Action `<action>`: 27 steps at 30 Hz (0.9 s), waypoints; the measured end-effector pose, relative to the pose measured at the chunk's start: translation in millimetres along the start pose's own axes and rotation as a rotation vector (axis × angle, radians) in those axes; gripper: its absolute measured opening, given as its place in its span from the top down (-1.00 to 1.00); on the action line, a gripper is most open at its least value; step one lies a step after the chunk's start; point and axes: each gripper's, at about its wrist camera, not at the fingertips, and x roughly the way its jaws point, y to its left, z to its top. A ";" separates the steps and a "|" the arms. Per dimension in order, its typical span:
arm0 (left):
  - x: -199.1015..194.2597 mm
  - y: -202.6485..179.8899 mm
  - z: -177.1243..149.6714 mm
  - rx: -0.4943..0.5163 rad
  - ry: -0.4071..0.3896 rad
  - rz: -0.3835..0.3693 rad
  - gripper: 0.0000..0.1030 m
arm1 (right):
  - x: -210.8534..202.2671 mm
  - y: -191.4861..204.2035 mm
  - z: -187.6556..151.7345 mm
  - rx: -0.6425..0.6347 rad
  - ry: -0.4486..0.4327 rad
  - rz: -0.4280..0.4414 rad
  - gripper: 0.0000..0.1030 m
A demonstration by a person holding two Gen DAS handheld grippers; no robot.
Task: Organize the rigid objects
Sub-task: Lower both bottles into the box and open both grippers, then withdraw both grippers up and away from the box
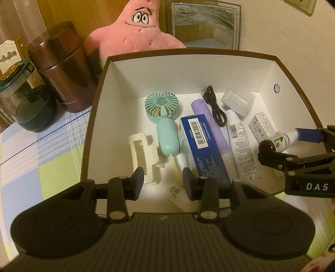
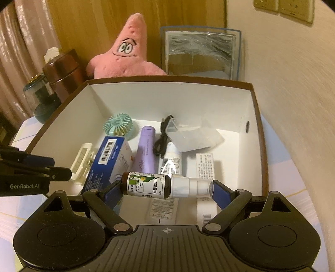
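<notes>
Over the brown-rimmed box (image 2: 258,134), right gripper (image 2: 167,188) clamps the spray bottle (image 2: 146,185) end to end, crosswise; left gripper (image 1: 163,182) hangs parted, empty; placing step, likely; next: lower, release.

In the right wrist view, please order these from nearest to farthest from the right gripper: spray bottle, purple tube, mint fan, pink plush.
1. spray bottle, held crosswise in the right gripper.
2. purple tube, mid-box.
3. mint fan, far left of box.
4. pink plush, behind the box.

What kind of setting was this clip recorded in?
Most likely a home room, perhaps a bedroom: a pink plush star sits behind the storage box, a checked cloth covers the table, and wall sockets show nearby.
</notes>
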 end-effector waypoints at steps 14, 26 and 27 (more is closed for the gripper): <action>-8.5 1.4 -3.7 -0.017 -0.015 0.005 0.20 | -2.1 10.5 -1.8 -0.043 -0.019 0.045 -0.78; -28.3 -5.2 -8.8 -0.030 -0.050 0.018 0.11 | -14.3 7.4 -8.0 -0.038 -0.027 0.052 -0.78; -30.8 -6.2 -9.8 -0.031 -0.055 0.020 0.10 | -16.3 7.3 -8.2 -0.037 -0.029 0.052 -0.78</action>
